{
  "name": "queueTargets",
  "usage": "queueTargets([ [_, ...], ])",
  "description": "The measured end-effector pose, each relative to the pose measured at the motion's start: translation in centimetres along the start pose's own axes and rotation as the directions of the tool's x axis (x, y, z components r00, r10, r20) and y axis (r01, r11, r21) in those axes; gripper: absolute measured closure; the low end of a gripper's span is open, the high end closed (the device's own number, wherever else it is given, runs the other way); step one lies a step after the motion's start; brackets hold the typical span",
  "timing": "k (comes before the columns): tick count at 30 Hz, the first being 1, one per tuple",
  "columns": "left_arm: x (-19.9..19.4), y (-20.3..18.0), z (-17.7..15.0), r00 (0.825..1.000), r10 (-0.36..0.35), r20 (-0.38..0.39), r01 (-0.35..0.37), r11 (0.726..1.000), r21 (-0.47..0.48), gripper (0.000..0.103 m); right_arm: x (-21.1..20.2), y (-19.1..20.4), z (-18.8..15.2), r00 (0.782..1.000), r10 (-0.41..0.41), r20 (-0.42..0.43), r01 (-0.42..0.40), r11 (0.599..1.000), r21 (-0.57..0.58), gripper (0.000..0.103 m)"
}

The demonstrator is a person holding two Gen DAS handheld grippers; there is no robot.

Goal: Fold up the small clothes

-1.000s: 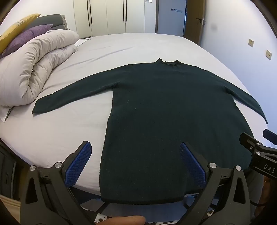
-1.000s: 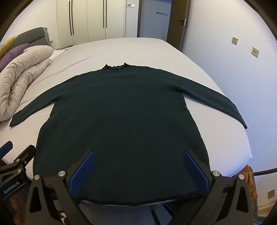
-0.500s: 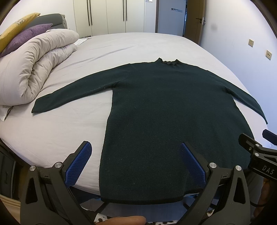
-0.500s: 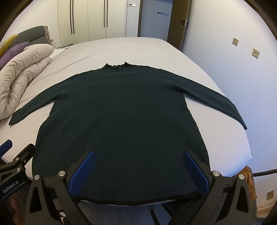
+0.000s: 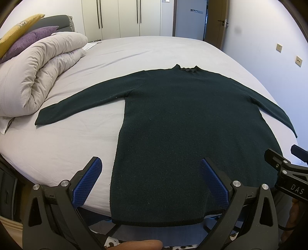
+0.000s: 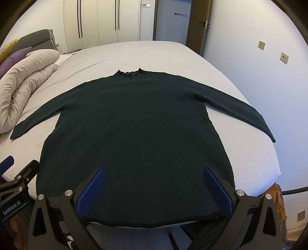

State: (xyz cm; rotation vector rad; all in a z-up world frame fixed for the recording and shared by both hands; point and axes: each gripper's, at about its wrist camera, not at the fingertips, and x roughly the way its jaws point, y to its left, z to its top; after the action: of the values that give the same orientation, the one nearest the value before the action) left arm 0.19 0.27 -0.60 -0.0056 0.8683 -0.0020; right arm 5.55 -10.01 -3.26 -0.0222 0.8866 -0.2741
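A dark green long-sleeved sweater (image 5: 182, 119) lies flat on the bed, front up, sleeves spread, collar at the far end, hem hanging over the near bed edge. It also shows in the right wrist view (image 6: 134, 130). My left gripper (image 5: 150, 171) is open and empty, hovering above the hem's left part. My right gripper (image 6: 154, 178) is open and empty, above the hem's right part. The right gripper's body shows at the right edge of the left wrist view (image 5: 284, 173).
A pale grey bed sheet (image 5: 57, 146) covers the bed. A rolled beige duvet (image 5: 34, 77) with purple and yellow pillows lies at the left. A wall (image 6: 269, 86) runs close along the bed's right side. Wardrobes (image 5: 125, 17) stand behind.
Both grippers have edged slightly towards the sweater. Both stay open and the sweater has not moved.
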Motion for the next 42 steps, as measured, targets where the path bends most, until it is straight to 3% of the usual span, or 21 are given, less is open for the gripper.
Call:
queueTargets([
  [42,0.64,0.17,-0.65,1.0,-0.007,-0.01,0.007,1.0,-0.008,0.0,0.32,0.25,-0.69,1.0,0.004,-0.01,-0.003,1.0,0.002,0.0],
])
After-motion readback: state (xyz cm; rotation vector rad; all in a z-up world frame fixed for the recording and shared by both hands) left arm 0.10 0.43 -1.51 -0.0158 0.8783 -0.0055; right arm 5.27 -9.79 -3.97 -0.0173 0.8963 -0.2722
